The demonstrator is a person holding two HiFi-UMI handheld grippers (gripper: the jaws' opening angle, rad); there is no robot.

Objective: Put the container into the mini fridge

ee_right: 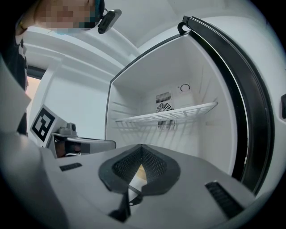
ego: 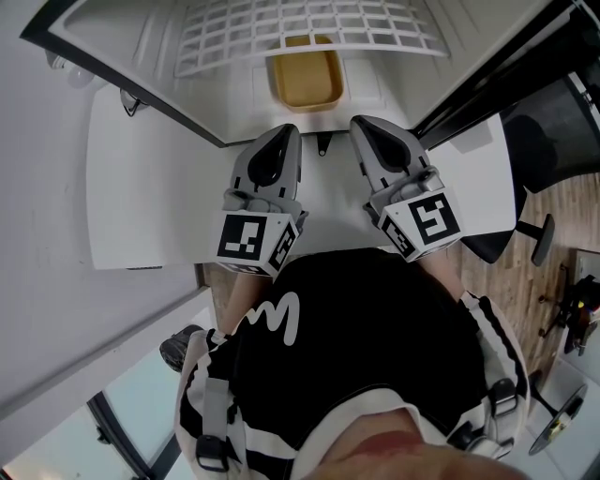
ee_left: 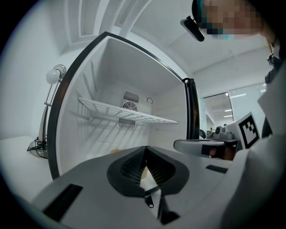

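The mini fridge (ego: 150,56) stands open in front of me, with a white wire shelf (ego: 309,28) inside. Under that shelf a tan container (ego: 304,80) sits on the fridge floor. In both gripper views only a tan sliver of the container (ee_left: 115,150) (ee_right: 140,172) shows past the jaws. My left gripper (ego: 281,133) (ee_left: 145,148) and right gripper (ego: 361,124) (ee_right: 142,146) hang side by side just outside the opening. Both are shut and empty, apart from the container and pointing level at it.
A white flat panel (ego: 141,197) lies left of the fridge opening. A black office chair (ego: 553,141) stands on wooden floor to the right. The fridge's dark frame edge (ee_right: 250,112) runs close on the right. My own dark clothing fills the lower head view.
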